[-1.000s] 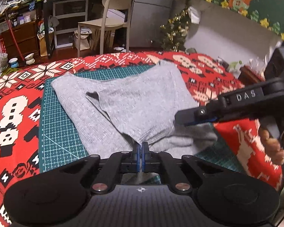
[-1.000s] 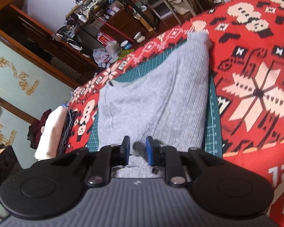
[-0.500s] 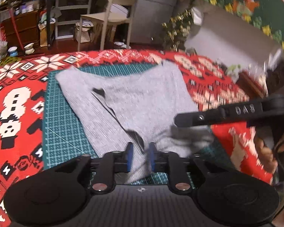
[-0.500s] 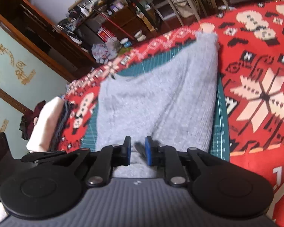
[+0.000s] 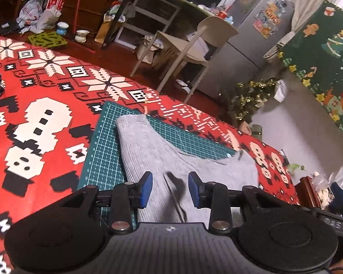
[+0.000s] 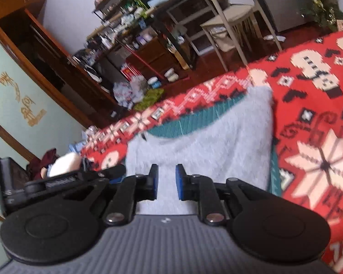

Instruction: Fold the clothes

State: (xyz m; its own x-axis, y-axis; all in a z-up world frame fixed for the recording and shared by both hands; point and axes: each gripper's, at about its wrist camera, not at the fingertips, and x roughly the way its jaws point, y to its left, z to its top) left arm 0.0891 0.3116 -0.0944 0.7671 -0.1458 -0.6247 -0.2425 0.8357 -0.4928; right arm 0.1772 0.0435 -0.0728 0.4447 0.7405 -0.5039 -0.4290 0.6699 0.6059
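Since a second ago, when my left gripper [image 5: 169, 188] pinched the grey garment [image 5: 162, 150], it has let go; both grippers, right [image 6: 166, 181] too, gape empty. Garment: doubled over on the green mat [image 5: 103, 150].

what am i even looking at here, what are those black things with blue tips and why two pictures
Those black things are hand-held grippers, one in each of a person's hands, not a robot arm. Each carries a wide-angle camera looking forward along its two fingers, so you get one picture per gripper.

The left gripper has its blue-padded fingers spread apart, holding nothing. The right gripper is also open and empty.

Both hover over a grey knitted garment being folded. It lies on a green cutting mat, which sits on a red patterned blanket. Behind is a cluttered room with a beige chair. The right view is a bit blurred.
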